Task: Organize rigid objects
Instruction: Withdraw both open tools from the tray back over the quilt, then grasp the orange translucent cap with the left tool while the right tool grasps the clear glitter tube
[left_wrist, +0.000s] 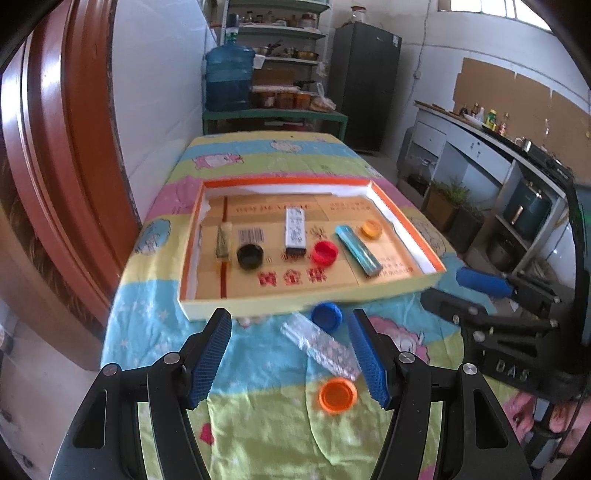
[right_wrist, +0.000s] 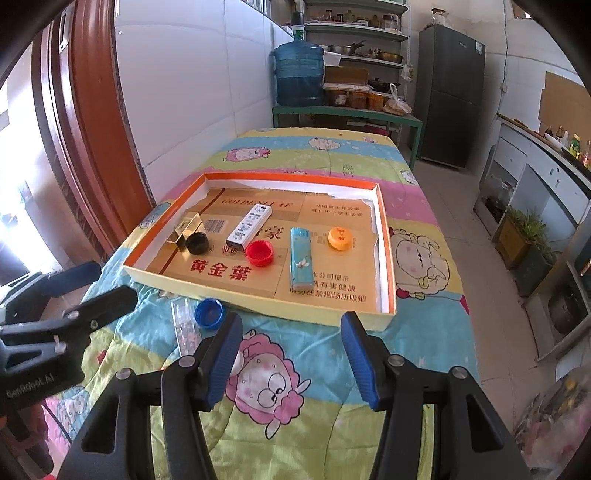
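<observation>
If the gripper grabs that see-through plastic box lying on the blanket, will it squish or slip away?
The clear rectangular plastic box looks stiff, so it probably won't squish. Its glossy sides might slip, though the ribbed blue fingers should help. Lying flat on the soft cartoon blanket, it's unlikely to roll.

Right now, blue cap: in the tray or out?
Out. The blue cap lies on the blanket, just outside the tray, beside the clear case.

Tray wall (left_wrist: 295, 299) blocks cloth-level entry.
</observation>
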